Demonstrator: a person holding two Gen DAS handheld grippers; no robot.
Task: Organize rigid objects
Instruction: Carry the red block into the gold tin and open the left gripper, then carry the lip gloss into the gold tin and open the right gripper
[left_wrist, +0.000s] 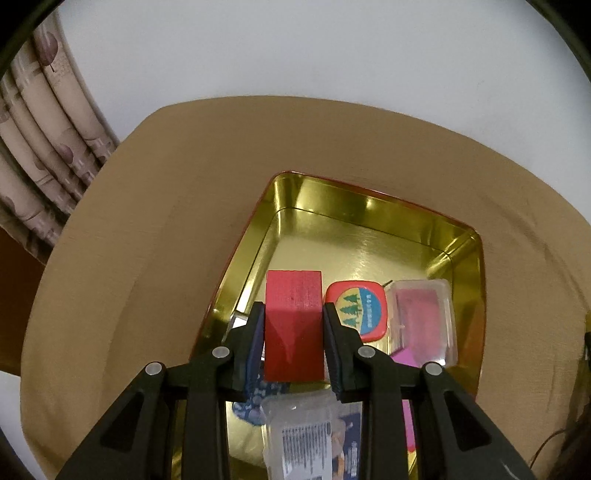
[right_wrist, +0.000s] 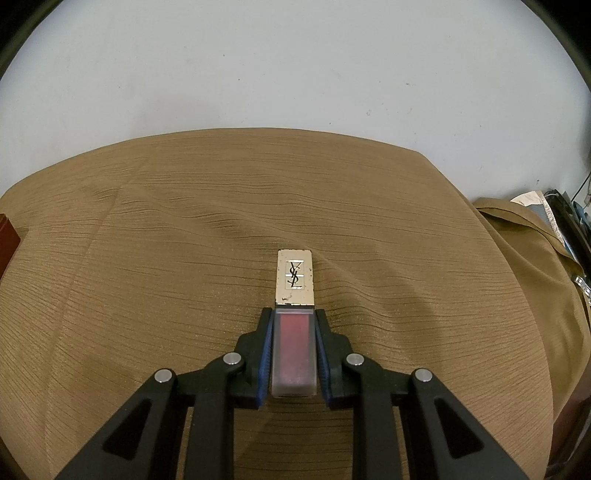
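Red block (left_wrist: 293, 325) sits clenched in my left jaws (left_wrist: 294, 314), pads pressing both its long sides, long axis running straight out along the fingers toward frame top. It hangs over the near-left part of the gold tin tray (left_wrist: 369, 206), lower centre of the left wrist view; can't tell if its far end touches the tray floor yet.

Just right of it in the tray: a red tape measure (left_wrist: 357, 312) with a tree logo, then a clear plastic case (left_wrist: 423, 321) with something pink inside. Below my fingers, another clear box (left_wrist: 306, 435) with a printed label, partly hidden. The free spot looks like the tray's upper half, so I judge the block goes forward or straight down, keeping clear of the tape measure on the right.

Right jaws (right_wrist: 294, 325) are clenched on a lip gloss tube (right_wrist: 294, 354), grasping the clear pink body; the gold cap (right_wrist: 295, 277) points away, up-frame. It's over the brown cloth (right_wrist: 147, 258) on the bench, centre of the right wrist view. A dark red edge at far left of that view may be the tray's wall, so the left hand is the nearer one to the tray.
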